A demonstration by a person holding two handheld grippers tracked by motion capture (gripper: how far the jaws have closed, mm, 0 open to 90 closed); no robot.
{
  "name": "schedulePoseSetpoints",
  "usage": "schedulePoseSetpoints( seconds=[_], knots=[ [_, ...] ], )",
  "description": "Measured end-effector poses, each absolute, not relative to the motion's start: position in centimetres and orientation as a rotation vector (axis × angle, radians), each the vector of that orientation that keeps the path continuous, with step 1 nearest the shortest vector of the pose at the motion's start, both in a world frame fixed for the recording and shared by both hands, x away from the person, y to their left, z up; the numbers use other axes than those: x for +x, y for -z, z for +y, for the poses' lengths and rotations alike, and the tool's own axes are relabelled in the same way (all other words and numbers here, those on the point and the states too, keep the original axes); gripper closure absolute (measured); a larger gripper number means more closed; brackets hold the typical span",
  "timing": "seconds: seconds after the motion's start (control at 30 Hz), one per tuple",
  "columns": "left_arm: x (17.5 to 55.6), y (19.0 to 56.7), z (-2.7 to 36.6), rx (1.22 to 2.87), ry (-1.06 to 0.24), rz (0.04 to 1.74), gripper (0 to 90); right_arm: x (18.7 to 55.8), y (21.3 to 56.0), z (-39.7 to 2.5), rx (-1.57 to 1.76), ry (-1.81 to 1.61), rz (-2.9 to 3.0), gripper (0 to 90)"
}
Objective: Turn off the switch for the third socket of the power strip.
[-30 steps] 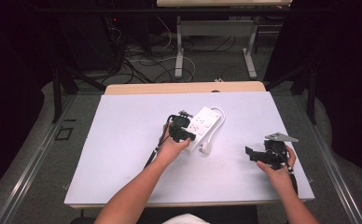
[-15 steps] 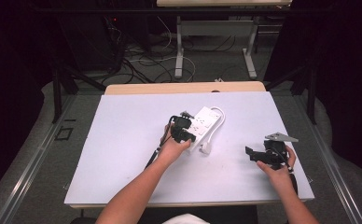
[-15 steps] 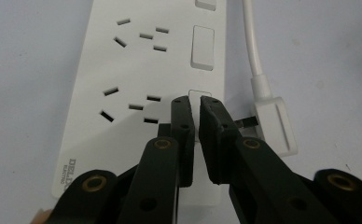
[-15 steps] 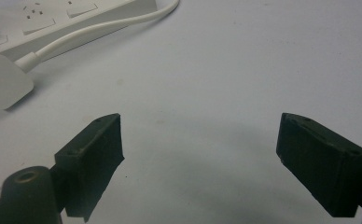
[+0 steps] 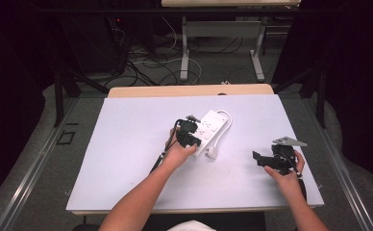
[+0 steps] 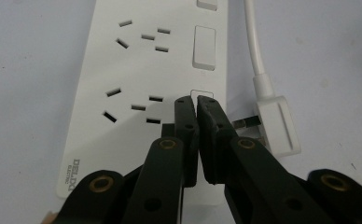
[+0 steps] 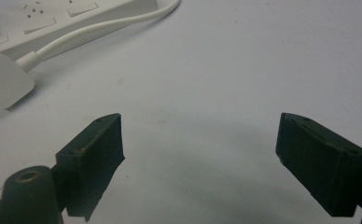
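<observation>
On the white table top (image 5: 127, 159), the person's left hand (image 5: 177, 153) holds the left gripper (image 5: 188, 134) down on the near end of a white DELIXI power strip (image 5: 207, 129). In the left gripper view the left gripper (image 6: 197, 105) has its jaws pressed together, only a thin slit between them, and their tips rest against the face of the power strip (image 6: 137, 70) at the outlined rocker switch (image 6: 202, 94) nearest that end. Whether the tips pinch the switch or merely press on it cannot be told. A second, raised rocker switch (image 6: 205, 47) sits farther along the strip, with socket slots to its left.

The strip lies diagonally near the table's centre, its far end pointing up and to the right. Its white cable (image 5: 227, 119) loops off the far end and runs back along the strip's right side to the white plug (image 5: 212, 152), which lies flat on the table just beside the strip's near corner. In the left gripper view the plug (image 6: 278, 122) shows metal prongs pointing toward the strip.

Well apart to the right, the right hand (image 5: 284, 173) holds the right gripper (image 5: 259, 159) near the table's right edge, a grey three-cornered plate (image 5: 288, 141) on top. In the right gripper view the right gripper (image 7: 200, 140) has its jaws spread wide over bare table, nothing between them; the plug (image 7: 4, 84) and cable (image 7: 104, 28) lie at upper left.
</observation>
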State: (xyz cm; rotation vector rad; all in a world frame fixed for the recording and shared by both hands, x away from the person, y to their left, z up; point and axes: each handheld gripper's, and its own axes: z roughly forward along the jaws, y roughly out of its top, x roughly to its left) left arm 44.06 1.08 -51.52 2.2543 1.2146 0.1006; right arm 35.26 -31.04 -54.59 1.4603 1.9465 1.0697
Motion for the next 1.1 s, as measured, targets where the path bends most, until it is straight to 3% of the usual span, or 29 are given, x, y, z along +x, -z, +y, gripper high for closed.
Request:
schedulePoseSetpoints(
  seconds=[1.1],
  knots=[
    [43.81, 51.65, 0.84, 2.27, -0.126, 1.212, 87.7, 35.27, 54.63, -31.15, 1.473, -1.076, 1.942, 14.5]
  ],
)
